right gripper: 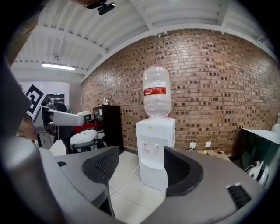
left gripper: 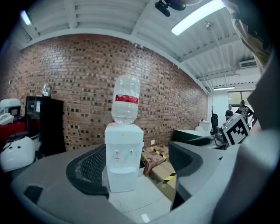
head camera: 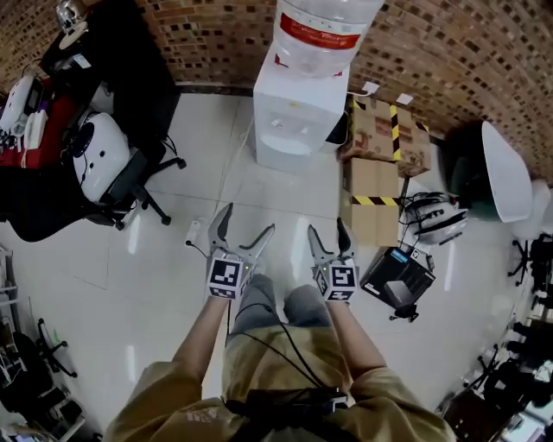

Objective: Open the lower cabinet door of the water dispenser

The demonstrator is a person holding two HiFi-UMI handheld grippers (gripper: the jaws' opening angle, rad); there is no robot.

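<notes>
1. Brick wall (head camera: 449, 60) backs a white water dispenser (head camera: 298, 121), which stands on the floor well ahead of both grippers. The head view cuts off the top of its upturned water bottle (head camera: 321, 26).
2. The dispenser's lower front is hard to read. From above it is steeply foreshortened, and in both gripper views the jaw pads overlap its sides. It looks like a plain white panel, and I cannot make out a door seam or handle.
3. The left gripper (head camera: 248, 220) has its jaws spread wide with nothing between them. The right gripper (head camera: 328, 226) is also open and empty, a little narrower. They are held side by side above the person's knees and point toward the dispenser.
4. A dark boxy device (head camera: 397, 280) on the floor at the right is too dim to identify.
5. The glossy pale floor tiles (head camera: 130, 285) reflect the ceiling lights.
6. Cardboard boxes (head camera: 376, 173) banded with yellow-and-black tape sit just right of the dispenser. A black office chair (head camera: 130, 177) and a black cabinet (head camera: 121, 52) stand to the left.
7. The bottle carries a red label with white print too small to read. Each gripper's cube shows black-and-white square markers.
</notes>
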